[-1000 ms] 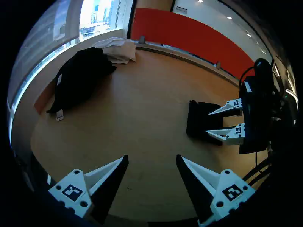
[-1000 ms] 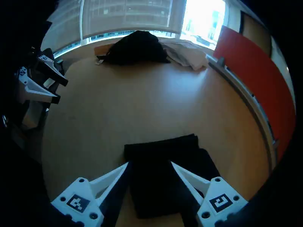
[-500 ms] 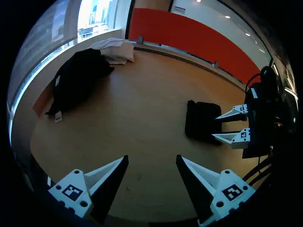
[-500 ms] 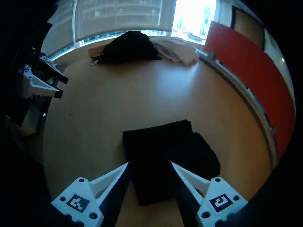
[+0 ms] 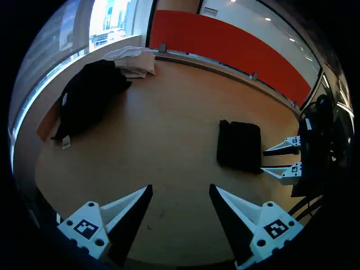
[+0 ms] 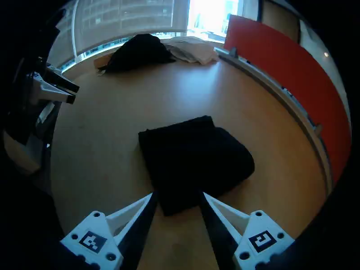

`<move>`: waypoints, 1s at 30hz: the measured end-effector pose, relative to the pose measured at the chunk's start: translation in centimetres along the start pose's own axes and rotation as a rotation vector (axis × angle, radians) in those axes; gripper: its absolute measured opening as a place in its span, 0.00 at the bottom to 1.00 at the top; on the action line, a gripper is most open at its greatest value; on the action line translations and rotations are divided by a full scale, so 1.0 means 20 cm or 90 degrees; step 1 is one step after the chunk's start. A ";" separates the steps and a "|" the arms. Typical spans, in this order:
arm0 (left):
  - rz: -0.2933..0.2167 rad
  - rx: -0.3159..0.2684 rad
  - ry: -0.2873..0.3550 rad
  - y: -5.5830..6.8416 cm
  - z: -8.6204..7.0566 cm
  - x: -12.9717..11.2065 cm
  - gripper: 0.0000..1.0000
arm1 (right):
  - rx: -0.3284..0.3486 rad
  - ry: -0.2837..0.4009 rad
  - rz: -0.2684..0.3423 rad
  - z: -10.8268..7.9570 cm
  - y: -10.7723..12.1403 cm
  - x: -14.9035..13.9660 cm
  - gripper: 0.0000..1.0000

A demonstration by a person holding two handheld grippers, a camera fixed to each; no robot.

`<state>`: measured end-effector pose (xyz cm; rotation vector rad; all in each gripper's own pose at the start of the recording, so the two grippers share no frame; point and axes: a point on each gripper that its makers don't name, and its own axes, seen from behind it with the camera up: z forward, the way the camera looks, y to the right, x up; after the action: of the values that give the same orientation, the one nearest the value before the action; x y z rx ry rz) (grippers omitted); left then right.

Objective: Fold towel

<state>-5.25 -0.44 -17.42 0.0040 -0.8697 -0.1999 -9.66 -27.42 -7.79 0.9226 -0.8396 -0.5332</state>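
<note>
Black towel (image 6: 193,157), folded, sits on counter (image 6: 108,148) just ahead of our right hand-held gripper (image 6: 177,194), empty, fingers apart; left hand-held gripper (image 5: 180,186) same. We risk snagging near edge (bulky fold), undoing stack.

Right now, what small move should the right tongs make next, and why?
Probably lift the right tongs clear and away. The folded black cloth towel lies as a compact bundle on the light wooden table. These tongs are open at its near edge, gripping nothing, and the fold looks done.
</note>
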 end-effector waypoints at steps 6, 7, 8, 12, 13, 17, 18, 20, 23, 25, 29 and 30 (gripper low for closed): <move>0.003 -0.002 -0.001 0.01 0.01 0.00 0.94 | -0.002 -0.003 0.014 0.00 0.00 -0.04 0.68; 0.003 -0.002 -0.001 0.02 0.01 0.00 0.94 | -0.003 -0.004 0.015 0.00 0.00 -0.04 0.68; 0.003 -0.002 -0.002 0.02 0.01 0.00 0.94 | -0.003 -0.005 0.016 0.01 0.00 -0.05 0.68; 0.002 -0.002 -0.002 0.02 0.01 -0.01 0.93 | -0.003 -0.010 0.020 0.02 -0.02 -0.08 0.68; 0.002 -0.002 -0.002 0.02 0.02 0.00 0.93 | -0.002 -0.011 0.022 0.02 -0.02 -0.09 0.68; 0.002 -0.002 -0.003 0.02 0.02 0.00 0.94 | -0.001 -0.016 0.028 0.04 -0.04 -0.13 0.67; 0.002 -0.002 -0.003 0.02 0.02 0.00 0.94 | 0.000 -0.017 0.030 0.04 -0.04 -0.13 0.67; 0.002 -0.002 -0.003 0.02 0.02 0.00 0.94 | 0.000 -0.018 0.032 0.05 -0.05 -0.14 0.66; 0.003 -0.002 -0.003 0.02 0.02 0.00 0.93 | 0.002 -0.018 0.035 0.05 -0.05 -0.15 0.62; 0.003 -0.003 -0.004 0.02 0.02 0.00 0.93 | 0.003 -0.018 0.038 0.05 -0.05 -0.15 0.57; 0.004 -0.003 -0.005 0.03 0.03 0.00 0.93 | 0.002 -0.018 0.043 0.06 -0.04 -0.16 0.47; 0.004 -0.003 -0.005 0.03 0.03 0.00 0.93 | 0.002 -0.018 0.044 0.06 -0.04 -0.16 0.45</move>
<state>-5.53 0.10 -16.94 -0.0042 -0.8764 -0.1971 -12.56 -26.11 -9.25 0.8876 -0.8947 -0.4855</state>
